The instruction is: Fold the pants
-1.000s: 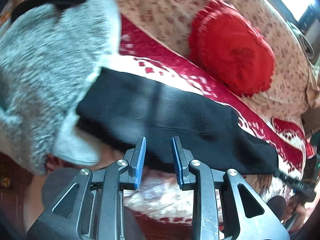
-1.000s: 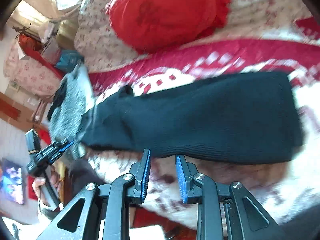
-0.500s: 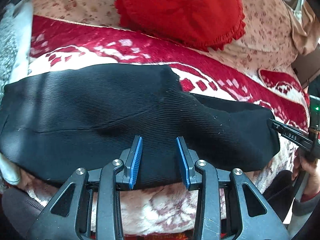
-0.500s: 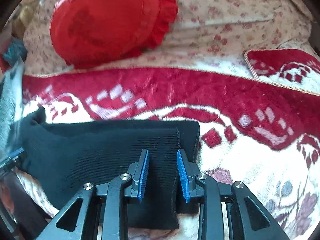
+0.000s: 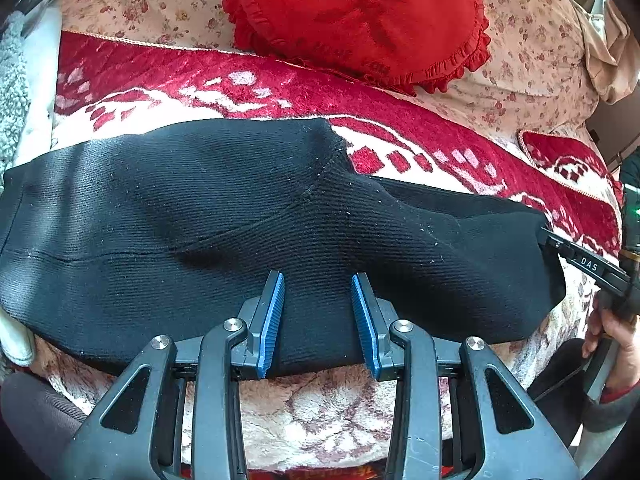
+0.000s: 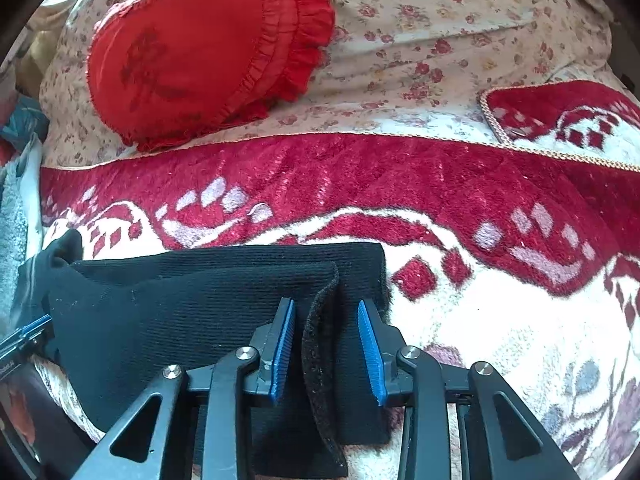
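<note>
Black knit pants (image 5: 240, 220) lie lengthwise on a red and white blanket, folded leg on leg. My left gripper (image 5: 318, 312) is open, its blue pads straddling the near edge at the pants' middle. My right gripper (image 6: 326, 340) is open at the pants' (image 6: 180, 312) cuff end, with the raised edge of the upper cuff layer standing between the pads. The right gripper's tip shows in the left wrist view (image 5: 576, 256) at the far right end of the pants.
A red frilled heart cushion (image 5: 360, 20) leans on the floral sofa back (image 6: 440, 32) behind the blanket (image 6: 440, 200). A grey fleece item (image 5: 12, 92) lies at the left end. The seat's front edge runs just below the pants.
Both grippers have moved in onto the pants' near edge. The right one swung to the cuff end, where the upper layer's edge now stands between its pads.
</note>
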The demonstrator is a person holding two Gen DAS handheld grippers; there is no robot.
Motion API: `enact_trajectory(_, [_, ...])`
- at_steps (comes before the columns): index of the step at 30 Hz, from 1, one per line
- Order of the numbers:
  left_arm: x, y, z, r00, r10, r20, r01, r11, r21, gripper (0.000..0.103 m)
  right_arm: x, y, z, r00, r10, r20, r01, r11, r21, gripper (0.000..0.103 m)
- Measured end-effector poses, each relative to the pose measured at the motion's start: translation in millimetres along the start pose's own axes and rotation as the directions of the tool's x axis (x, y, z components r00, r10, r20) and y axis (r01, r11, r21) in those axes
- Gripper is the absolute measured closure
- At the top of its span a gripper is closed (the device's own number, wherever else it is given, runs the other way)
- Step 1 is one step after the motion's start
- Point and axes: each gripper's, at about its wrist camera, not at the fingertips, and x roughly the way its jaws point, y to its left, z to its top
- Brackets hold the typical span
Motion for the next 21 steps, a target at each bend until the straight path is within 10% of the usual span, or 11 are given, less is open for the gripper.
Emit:
enact_trajectory(9, [-6.5,-5.6,8.3,1.000,-0.002,0.030,0.002,1.000,-0.002,0.069,-28.7,2.9,7.6,0.989,-0.102,0.105,0.109,0.992,-0.069,0.103])
enact_trajectory(21, [0.9,-5.1,6.4,0.999,0.029,0.033,-0.029,1.000,-0.006,0.067,-40.3,1.9,8.1,0.986,-0.120,0.119,0.123,0.992,-0.019,0.099])
